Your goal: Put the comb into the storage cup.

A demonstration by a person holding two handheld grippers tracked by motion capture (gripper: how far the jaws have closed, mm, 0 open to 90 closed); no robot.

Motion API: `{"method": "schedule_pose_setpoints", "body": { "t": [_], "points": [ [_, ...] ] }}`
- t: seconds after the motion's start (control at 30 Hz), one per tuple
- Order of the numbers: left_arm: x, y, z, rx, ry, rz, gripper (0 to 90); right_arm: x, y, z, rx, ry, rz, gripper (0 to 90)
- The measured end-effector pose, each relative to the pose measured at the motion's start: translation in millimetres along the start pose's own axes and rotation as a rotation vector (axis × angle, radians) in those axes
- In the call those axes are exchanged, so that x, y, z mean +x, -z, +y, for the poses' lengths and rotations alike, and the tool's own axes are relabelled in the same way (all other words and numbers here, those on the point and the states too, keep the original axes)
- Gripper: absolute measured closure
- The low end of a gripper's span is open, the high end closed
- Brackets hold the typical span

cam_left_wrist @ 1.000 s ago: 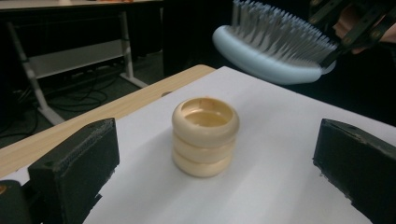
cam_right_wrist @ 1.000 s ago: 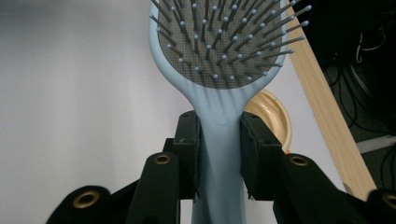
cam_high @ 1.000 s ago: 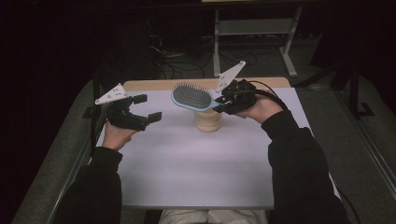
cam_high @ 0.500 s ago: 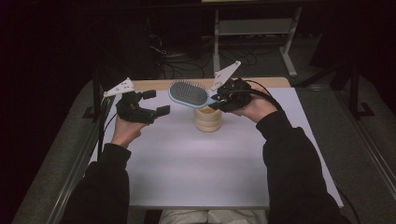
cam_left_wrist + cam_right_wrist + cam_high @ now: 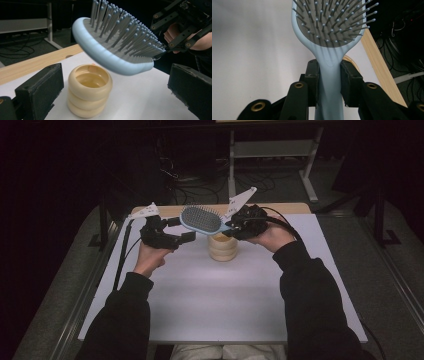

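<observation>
Pale-blue hairbrush (image 5: 201,219) is already up off the table: we have its handle clenched in our right gripper (image 5: 329,75), holding it just above the cream ringed cup (image 5: 223,247). Our left gripper (image 5: 172,231), jaws released and wide, has yet to take the head. Bristles face up, the long axis roughly level, head pointing toward our left gripper.
</observation>
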State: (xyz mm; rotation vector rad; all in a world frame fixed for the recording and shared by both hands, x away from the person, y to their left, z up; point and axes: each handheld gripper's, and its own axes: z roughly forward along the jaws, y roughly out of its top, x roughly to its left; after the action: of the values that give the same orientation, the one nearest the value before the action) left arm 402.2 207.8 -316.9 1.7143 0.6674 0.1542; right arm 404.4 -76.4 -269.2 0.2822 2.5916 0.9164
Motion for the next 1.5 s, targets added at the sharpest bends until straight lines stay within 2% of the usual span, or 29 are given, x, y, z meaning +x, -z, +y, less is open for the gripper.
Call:
{"method": "schedule_pose_setpoints", "body": {
  "t": [0.13,0.27,0.4,0.5,0.57,0.63,0.7,0.77,0.83,0.9,0.97,1.0,1.1,1.17,1.27,1.43,1.5],
  "points": [
    [-0.2,-4.1,1.7,-0.028,0.034,-0.012,0.0,0.5,-1.9,-0.7,0.0,-0.001,-0.003,68.9],
    [-1.1,-9.9,6.0,-0.041,0.051,0.019,0.1,1.1,-4.3,-0.5,0.007,0.002,-0.016,68.9],
    [-1.4,-13.7,11.6,-0.076,0.084,0.011,2.1,1.2,-7.2,-1.0,0.02,0.002,-0.019,68.8],
    [-1.1,-18.5,12.8,-0.058,0.095,0.02,5.5,0.7,-8.7,-2.2,0.015,-0.001,-0.019,68.8],
    [-0.1,-23.6,11.8,-0.041,0.126,0.001,5.6,1.1,-9.6,-2.5,0.01,-0.007,-0.02,68.8],
    [-0.7,-30.0,10.4,-0.048,0.181,-0.019,7.5,1.9,-11.6,-1.9,0.011,-0.001,-0.022,68.8],
    [-1.6,-31.4,10.3,-0.043,0.186,-0.005,14.9,2.9,-12.0,-1.3,0.005,0.002,-0.027,68.8],
    [-2.6,-32.9,10.3,-0.046,0.205,-0.004,16.5,3.4,-11.2,-0.8,0.007,0.004,-0.031,68.9],
    [-1.0,-31.5,11.2,-0.065,0.259,-0.026,26.0,3.8,-10.0,-0.3,-0.002,0.001,-0.037,68.9],
    [0.2,-30.6,12.0,-0.083,0.303,-0.049,28.5,3.9,-9.7,-0.1,-0.007,-0.002,-0.04,68.9],
    [1.0,-29.5,13.2,-0.097,0.351,-0.072,37.3,4.0,-8.9,1.8,-0.014,-0.01,-0.045,68.8],
    [1.6,-29.0,13.9,-0.097,0.354,-0.082,39.5,4.2,-9.0,2.2,-0.011,-0.013,-0.046,68.8],
    [0.7,-27.1,16.5,-0.089,0.327,-0.076,42.9,5.2,-10.1,3.0,-0.003,-0.012,-0.051,68.8],
    [-2.1,-25.6,17.9,-0.106,0.302,-0.071,49.2,6.7,-13.6,4.5,0.007,-0.015,-0.058,68.8],
    [-7.2,-23.6,21.9,-0.131,0.264,-0.059,53.1,6.5,-16.7,6.3,0.007,-0.021,-0.057,68.8],
    [-15.4,-21.7,32.2,-0.115,0.153,-0.031,55.3,3.1,-16.7,8.2,-0.011,-0.05,-0.049,67.0],
    [-16.3,-20.3,35.5,-0.111,0.136,-0.024,55.8,1.6,-16.1,8.0,-0.018,-0.06,-0.041,65.6]
  ]
}}
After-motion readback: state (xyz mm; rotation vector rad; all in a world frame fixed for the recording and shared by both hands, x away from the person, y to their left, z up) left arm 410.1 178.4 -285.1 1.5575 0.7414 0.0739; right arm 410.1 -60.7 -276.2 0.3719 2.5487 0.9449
